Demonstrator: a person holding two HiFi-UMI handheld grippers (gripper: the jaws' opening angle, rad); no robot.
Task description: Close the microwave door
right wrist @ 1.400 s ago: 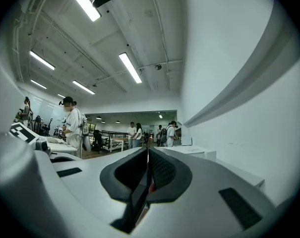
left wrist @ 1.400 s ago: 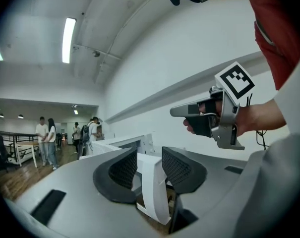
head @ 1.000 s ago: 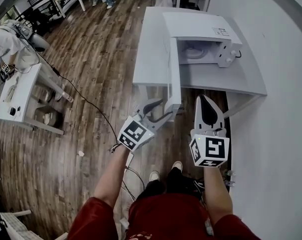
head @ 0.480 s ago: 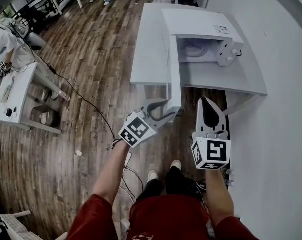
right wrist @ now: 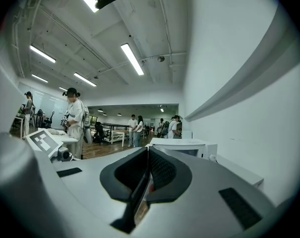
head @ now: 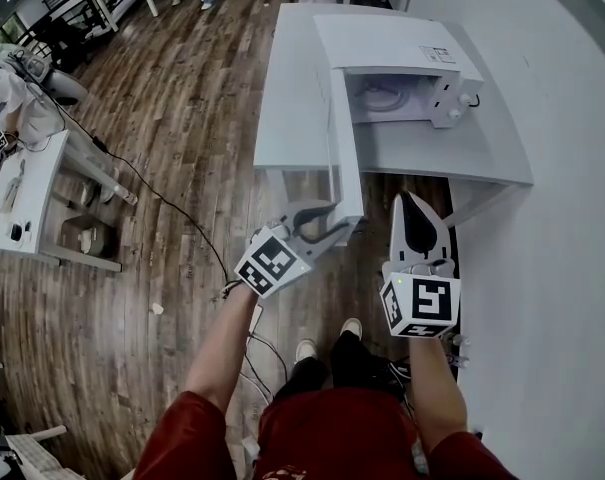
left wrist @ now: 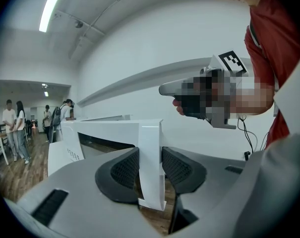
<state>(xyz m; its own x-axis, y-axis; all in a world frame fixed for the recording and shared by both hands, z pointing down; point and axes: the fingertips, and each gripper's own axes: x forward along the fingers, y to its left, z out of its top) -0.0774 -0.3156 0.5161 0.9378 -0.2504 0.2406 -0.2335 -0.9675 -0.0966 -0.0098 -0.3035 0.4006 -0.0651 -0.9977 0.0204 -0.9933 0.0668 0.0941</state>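
Noted left claw closed on the free edge of the microwave door, lower centre of the head view. Jaws just drawn in, ribbed pads against both faces of the white edge in the left gripper view. Judged the grip taken at the end farthest from the hinge, for the longest lever on the swing. Found the door wide open and edge-on, running from the claw up toward the microwave at upper centre on the white table.

Logged right claw just right of the door and apart from it, jaws together on nothing, aimed toward the oven. Probably parked clear of the door's path; judged one claw enough for the push. Took the task as barely begun: door gripped, not yet swung.

Could not make out hinge or latch in any view. Saw only part of the cavity, with a pale round plate faint inside. Lost the door's lower edge behind the claw body in the left gripper view. Could not tell how firmly the pads pressed.
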